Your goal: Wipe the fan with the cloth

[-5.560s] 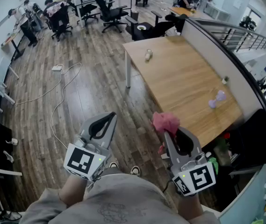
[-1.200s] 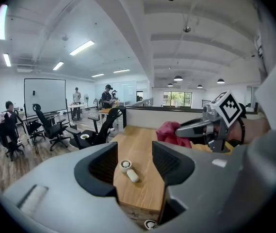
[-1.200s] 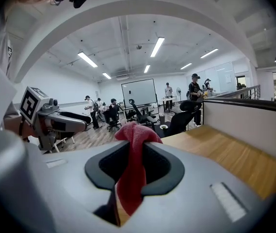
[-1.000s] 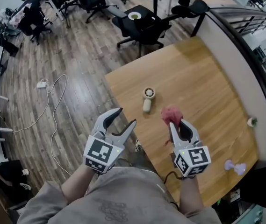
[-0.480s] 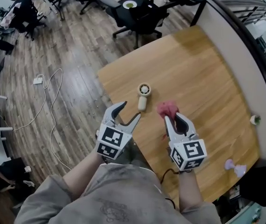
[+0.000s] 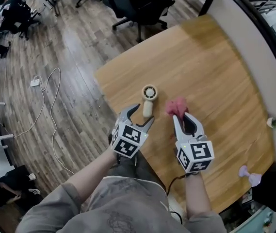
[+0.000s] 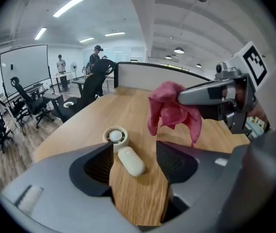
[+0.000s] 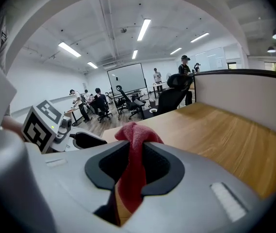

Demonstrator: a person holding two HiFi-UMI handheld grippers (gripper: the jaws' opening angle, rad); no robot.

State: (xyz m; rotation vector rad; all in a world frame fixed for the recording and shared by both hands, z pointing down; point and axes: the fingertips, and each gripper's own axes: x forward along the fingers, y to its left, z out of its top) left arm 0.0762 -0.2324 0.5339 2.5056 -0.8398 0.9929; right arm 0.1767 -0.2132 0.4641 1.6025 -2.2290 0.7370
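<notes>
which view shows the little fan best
The left gripper view: the fan lies close up on the table, with its round head and handle both clear. The head view shows it small, from above. The right gripper view does not show it.

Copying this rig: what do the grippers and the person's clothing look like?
Left gripper, jaws opening around the fan, and right gripper are grey with black ribbed linings; each bears a white cube with black square markers. The person's top is grey.
</notes>
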